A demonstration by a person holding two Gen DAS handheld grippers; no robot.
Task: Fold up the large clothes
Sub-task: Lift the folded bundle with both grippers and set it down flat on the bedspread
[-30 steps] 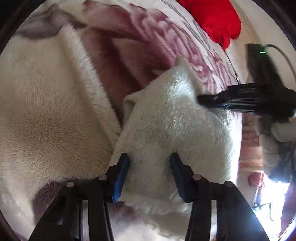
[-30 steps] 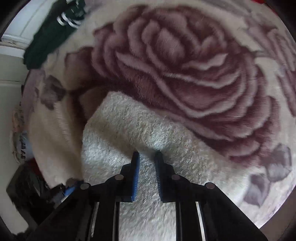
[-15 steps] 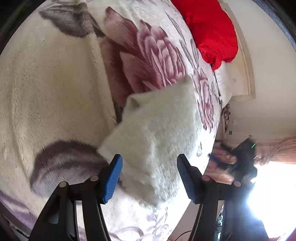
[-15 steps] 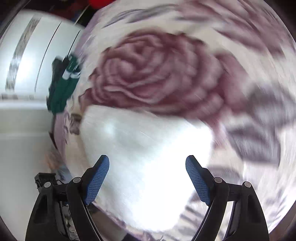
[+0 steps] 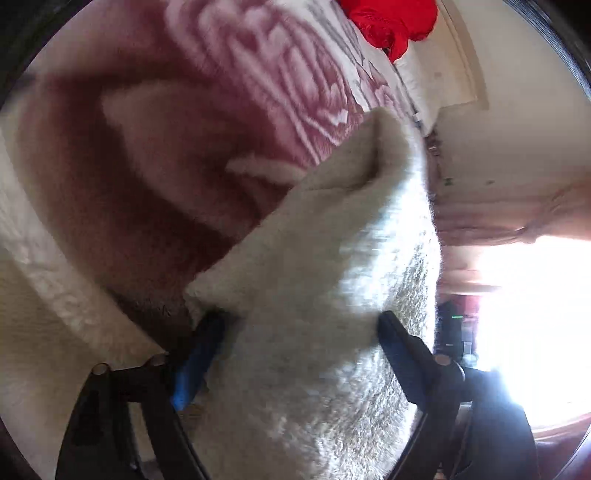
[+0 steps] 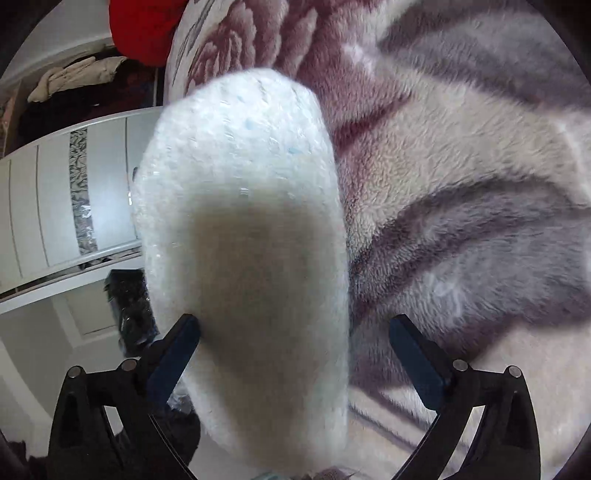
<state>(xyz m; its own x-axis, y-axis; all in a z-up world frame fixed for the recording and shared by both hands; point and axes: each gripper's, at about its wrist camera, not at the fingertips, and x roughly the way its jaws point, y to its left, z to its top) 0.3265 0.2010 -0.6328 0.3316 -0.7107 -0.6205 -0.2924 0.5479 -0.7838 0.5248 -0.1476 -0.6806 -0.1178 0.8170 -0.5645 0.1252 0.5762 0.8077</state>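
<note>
Overhanging blanket edge, apparently: white garment.

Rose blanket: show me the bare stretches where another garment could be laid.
In the right wrist view, the rose blanket lies bare to the right of the folded white fleece garment. In the left wrist view it is bare left of the fleece. Crowded: the far end by the red garment, and the fleece itself.

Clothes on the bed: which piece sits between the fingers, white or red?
The fluffy white garment; the red garment lies far off at the bed's far end.
</note>
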